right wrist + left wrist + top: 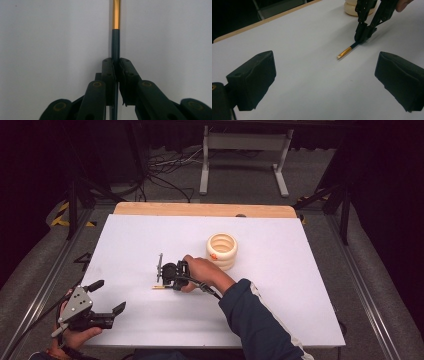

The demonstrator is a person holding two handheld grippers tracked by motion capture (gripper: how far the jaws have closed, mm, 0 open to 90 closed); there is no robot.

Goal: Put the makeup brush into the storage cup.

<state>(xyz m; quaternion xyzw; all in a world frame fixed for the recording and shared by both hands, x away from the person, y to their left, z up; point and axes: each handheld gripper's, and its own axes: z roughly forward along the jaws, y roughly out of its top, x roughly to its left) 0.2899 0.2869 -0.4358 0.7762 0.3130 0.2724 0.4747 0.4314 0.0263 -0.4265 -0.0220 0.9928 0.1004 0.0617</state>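
A thin pen point(116, 30) with a dark green shaft and a gold end lies on the white table point(150, 235). My right gripper point(116, 62) is shut on its dark shaft, low at the table surface near the middle point(167, 279). From the left gripper view the pen point(347, 51) sticks out of the right gripper point(363, 37) toward me. My left gripper point(107, 296) is open at the table's near left corner, its wide-apart pads point(253, 78) holding nothing.
A cream ribbed ring-shaped holder point(222, 250) stands upright just right of the right hand. A wooden strip point(205, 210) runs along the table's far edge. Cables and a white frame stand on the floor beyond.
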